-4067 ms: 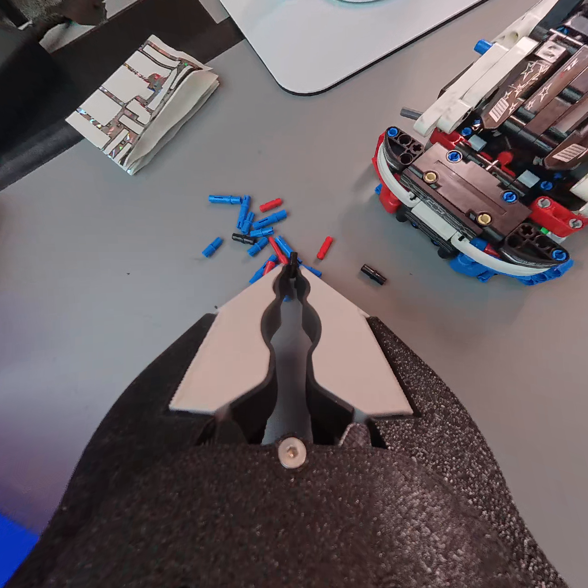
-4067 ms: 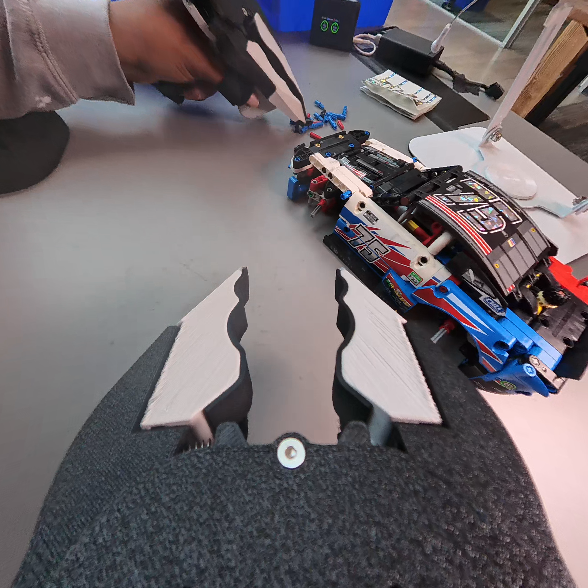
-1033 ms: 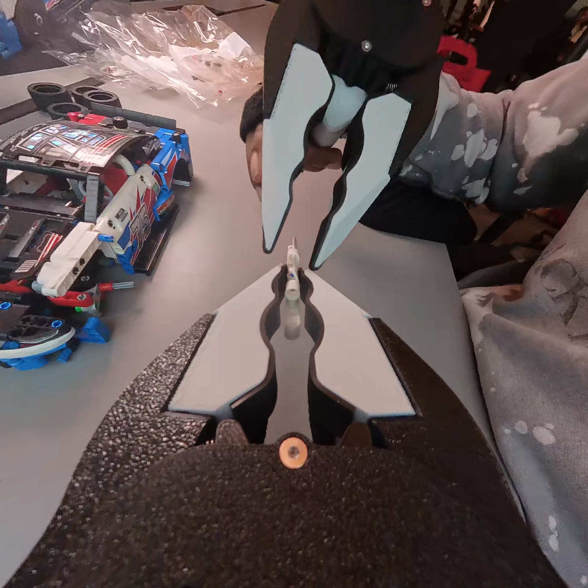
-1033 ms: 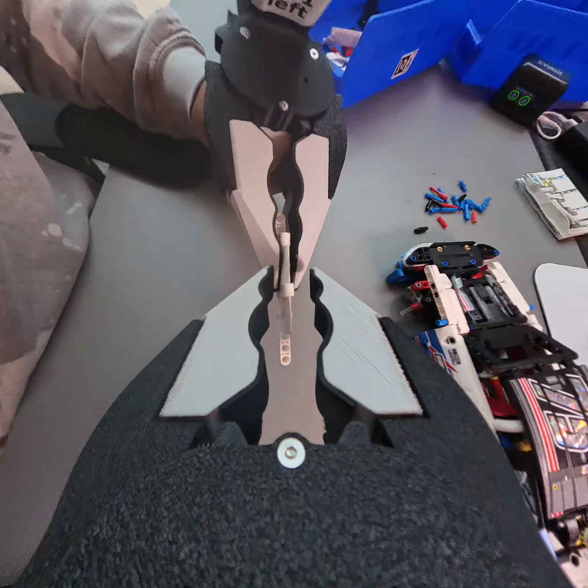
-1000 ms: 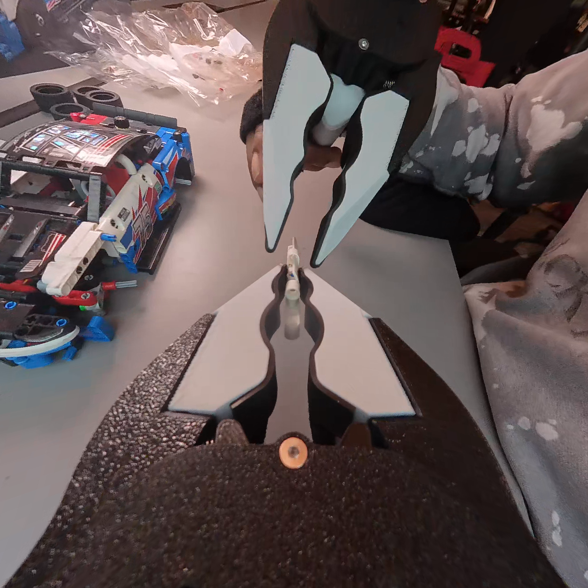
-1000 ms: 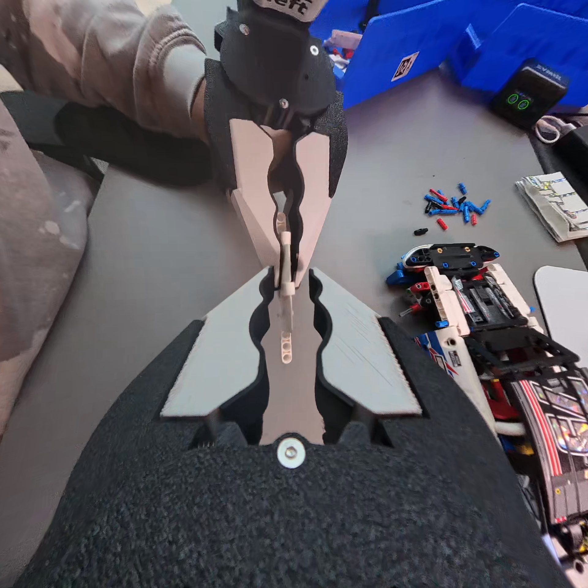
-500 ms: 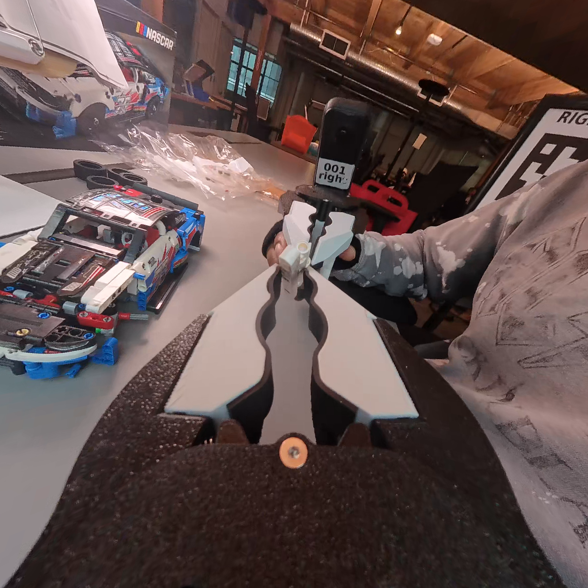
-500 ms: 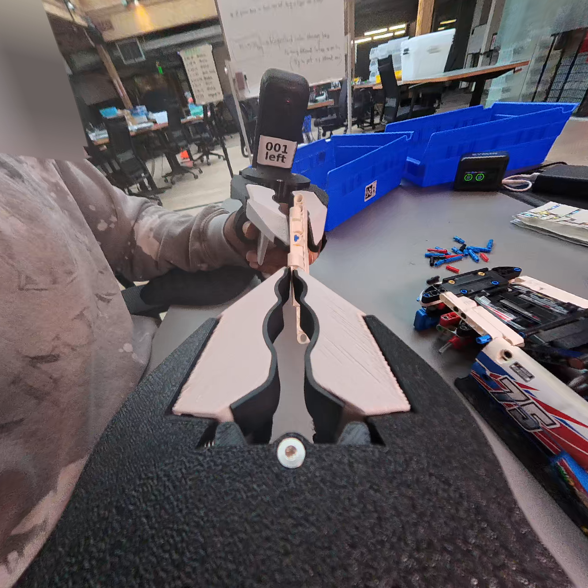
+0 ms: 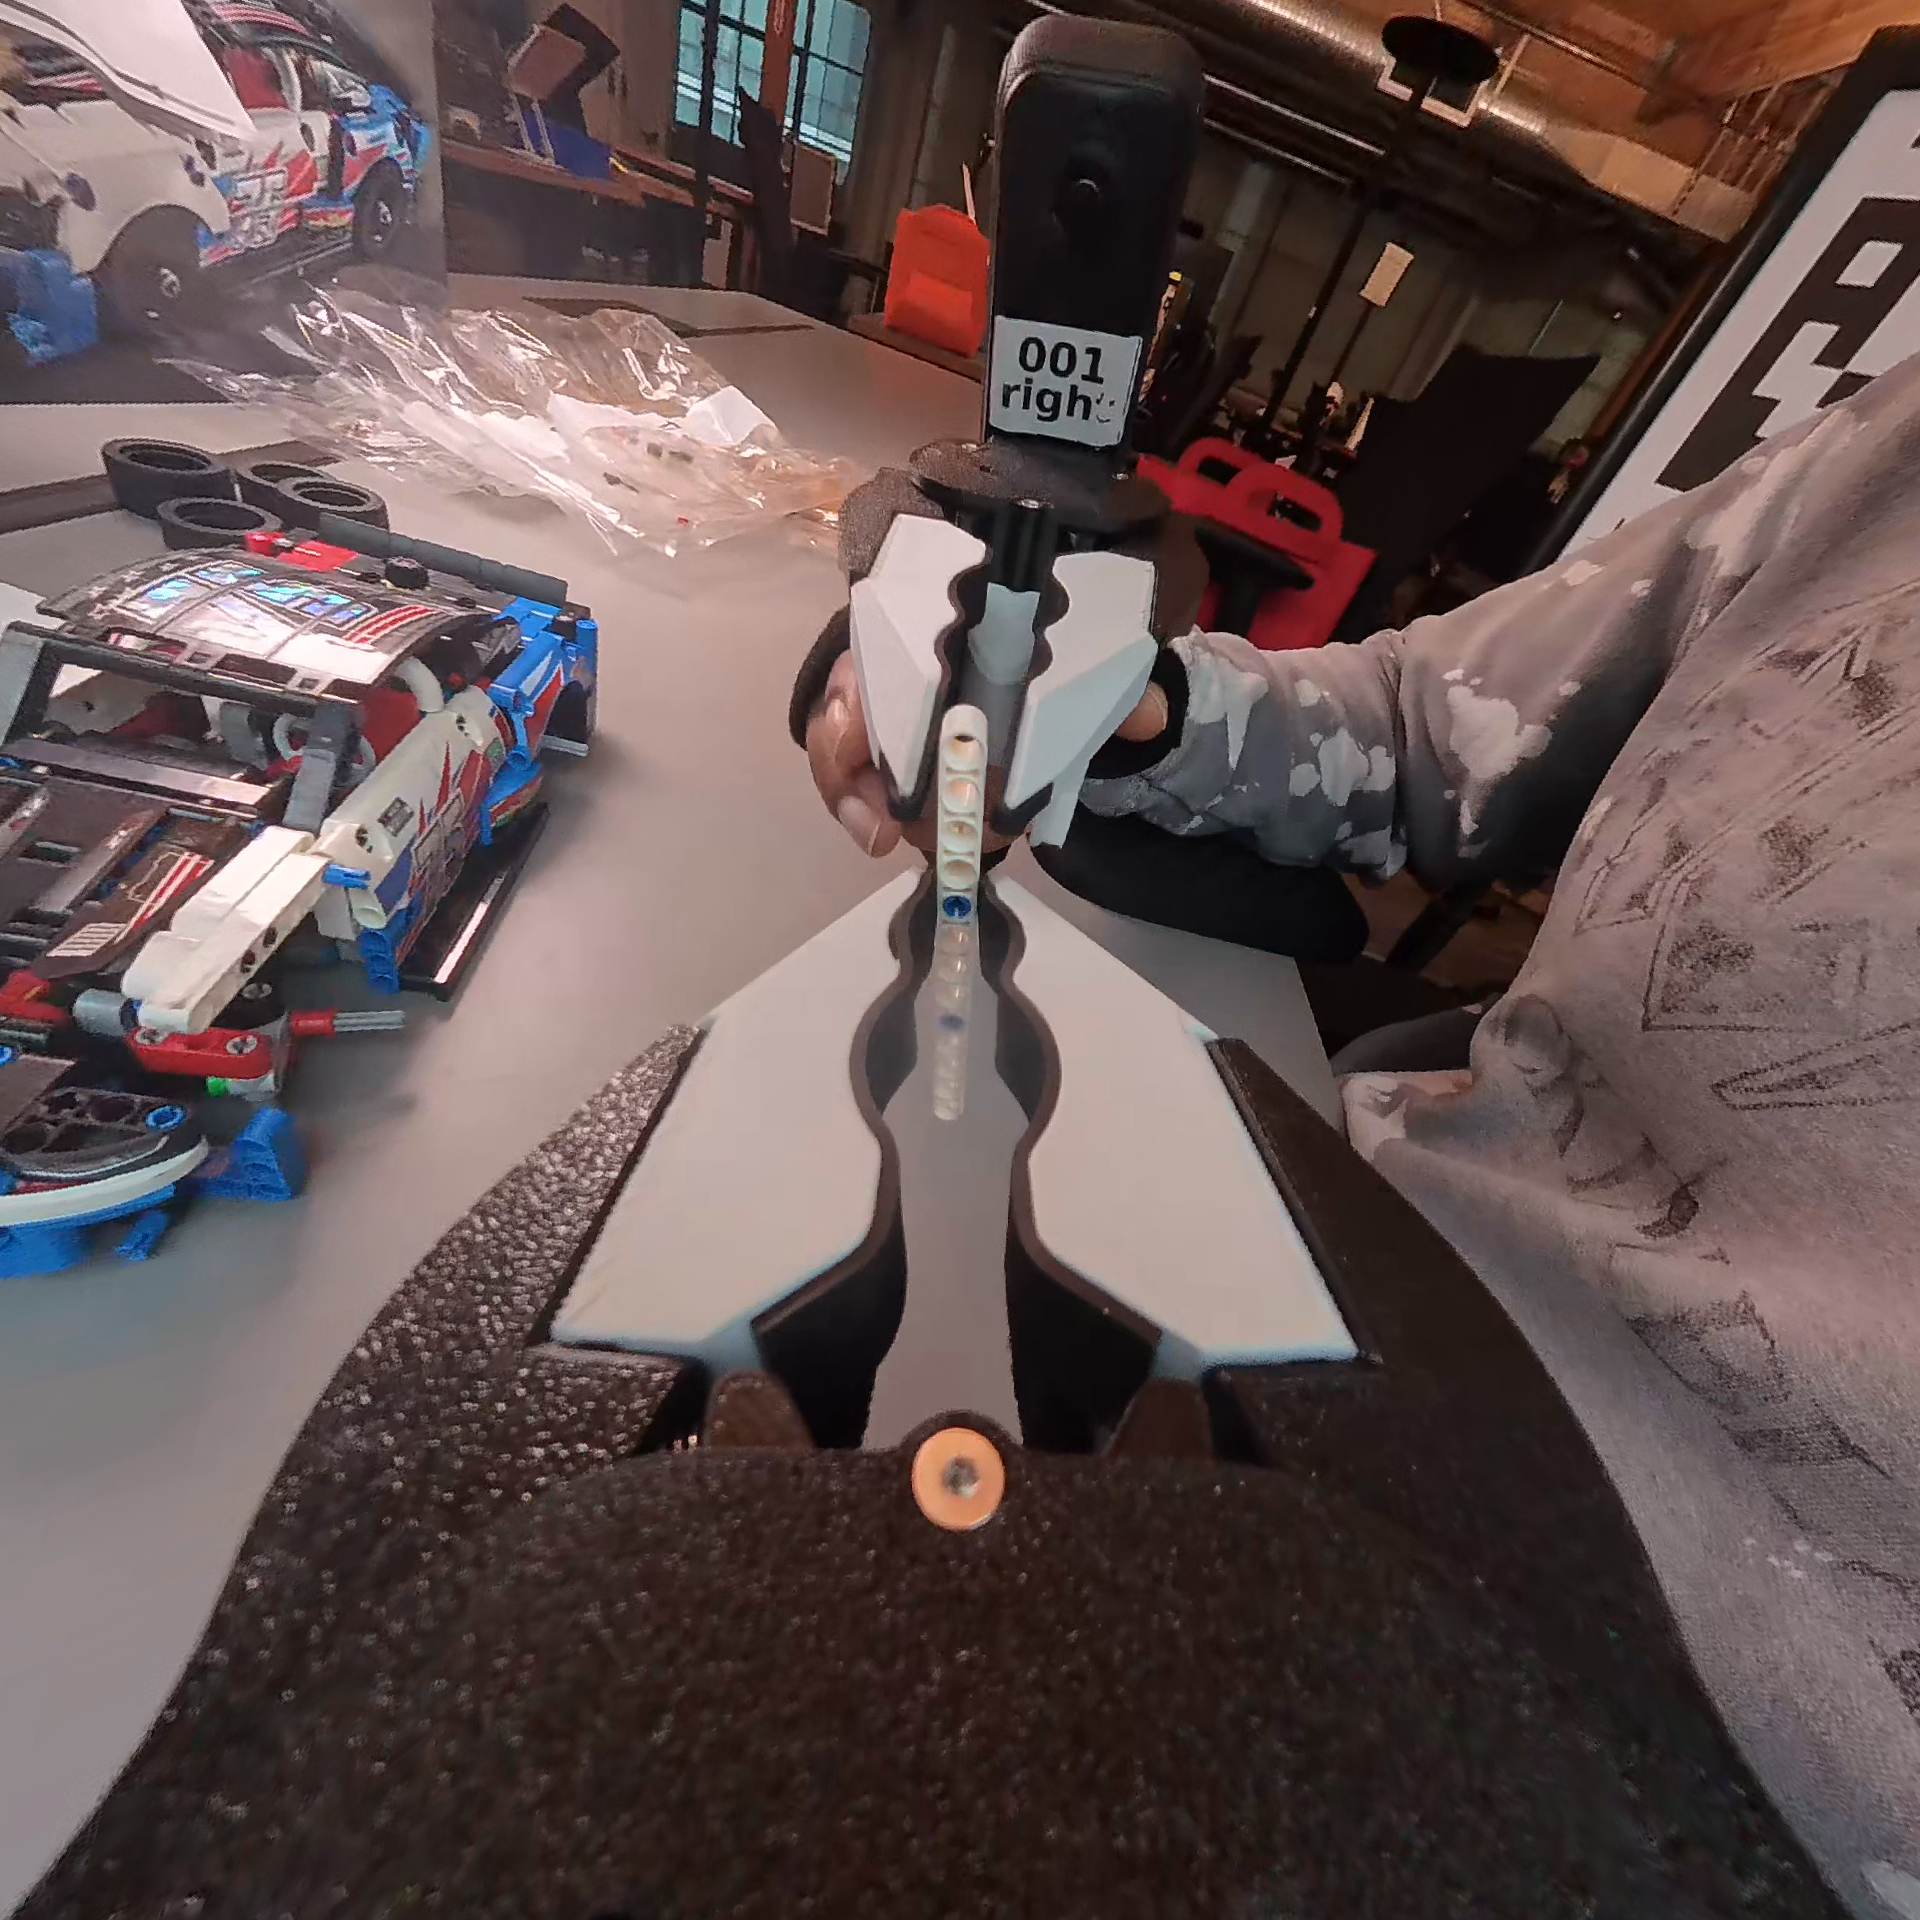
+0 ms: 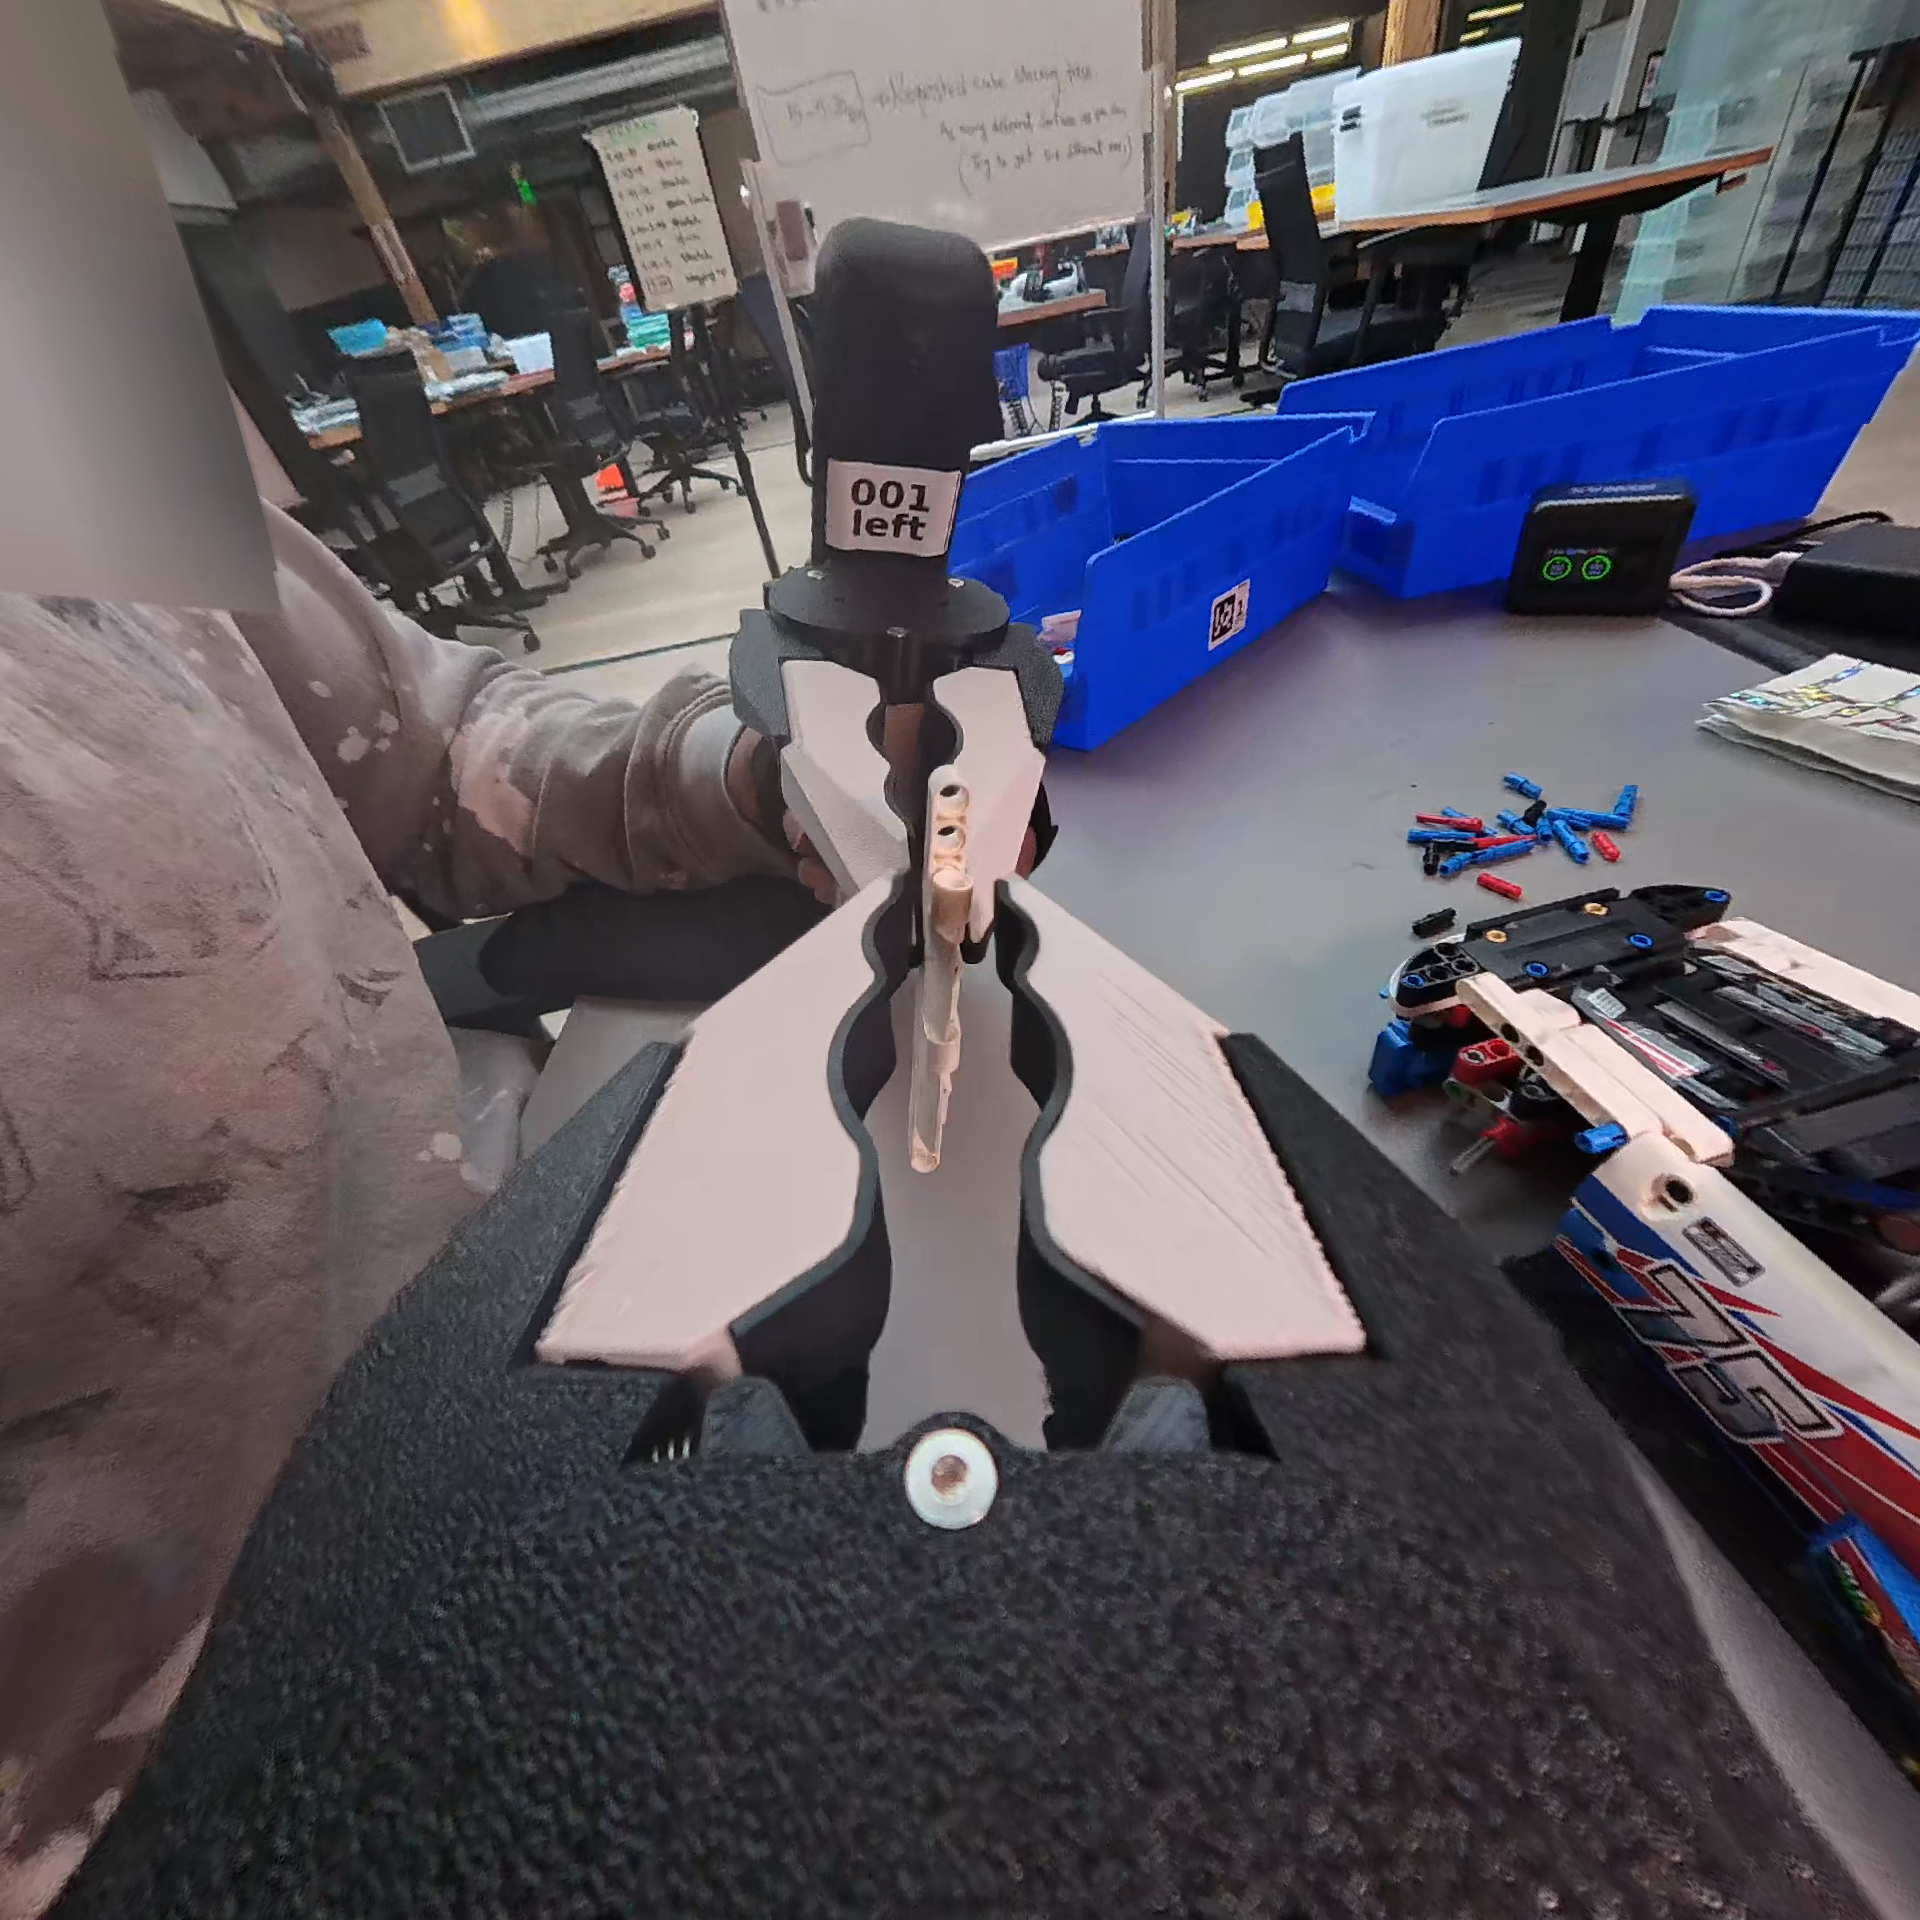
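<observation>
Your left gripper (image 9: 953, 888) pinches a long white plastic beam with a row of round holes (image 9: 958, 790) between its fingertips, held upright above the grey tabletop (image 9: 675, 810). Your right gripper (image 10: 943, 899) faces it with jaws narrowly parted, the beam passing between them with a gap showing on each side. A blue, white and red brick-built race car (image 9: 270, 727) sits on the table to one side, near a scatter of small blue, red and black connector pins (image 10: 1517, 831)

Each wrist view looks low across the worktop (image 9: 644, 914), facing the opposite gripper at close range; both share the model car (image 9: 260, 810) (image 10: 1662, 1122).
</observation>
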Available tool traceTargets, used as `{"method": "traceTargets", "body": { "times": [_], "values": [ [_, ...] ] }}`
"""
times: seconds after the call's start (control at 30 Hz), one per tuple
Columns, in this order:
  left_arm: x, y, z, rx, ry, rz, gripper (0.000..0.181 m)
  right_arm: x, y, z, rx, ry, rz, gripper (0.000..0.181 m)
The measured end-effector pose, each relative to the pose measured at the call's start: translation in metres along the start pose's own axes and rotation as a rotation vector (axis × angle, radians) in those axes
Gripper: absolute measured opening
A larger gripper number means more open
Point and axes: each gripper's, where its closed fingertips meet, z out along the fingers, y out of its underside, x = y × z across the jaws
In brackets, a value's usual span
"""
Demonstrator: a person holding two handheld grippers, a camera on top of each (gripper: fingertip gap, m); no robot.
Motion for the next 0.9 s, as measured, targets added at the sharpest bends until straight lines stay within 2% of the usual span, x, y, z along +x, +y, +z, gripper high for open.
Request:
{"method": "traceTargets", "body": {
  "times": [0.03,0.2,0.27,0.43,0.53,0.63,0.67,0.77,0.9],
  "values": [
    [0.002,0.001,0.001,-0.004,0.010,-0.001,0.005,-0.002,0.002,0.001,-0.005,-0.007,-0.005,0.007],
    [0.007,-0.001,0.001,0.012,0.035,-0.025,0.006,-0.007,0.000,-0.001,0.021,-0.037,0.016,0.006],
    [0.007,-0.005,0.000,0.042,0.040,-0.048,0.013,-0.006,-0.003,-0.001,0.049,-0.044,0.056,0.006],
    [0.010,-0.007,-0.001,0.049,0.060,-0.051,0.005,-0.009,0.000,0.002,0.065,-0.081,0.130,0.006],
    [0.011,-0.019,-0.005,0.120,0.080,-0.084,0.004,-0.010,-0.010,0.000,0.120,-0.107,0.182,0.006],
    [-0.012,-0.053,-0.047,0.340,0.040,-0.186,0.003,0.012,-0.024,-0.030,0.217,-0.072,0.242,0.005],
    [-0.020,-0.054,-0.059,0.356,0.014,-0.192,0.003,0.019,-0.024,-0.040,0.228,-0.045,0.241,0.005],
    [-0.031,-0.040,-0.058,0.317,0.002,-0.242,0.004,0.026,-0.003,-0.040,0.133,0.043,0.186,0.006],
    [-0.037,-0.024,-0.033,0.244,0.003,-0.297,0.005,0.040,0.054,-0.026,-0.238,0.185,-0.019,0.006]
  ]
}}
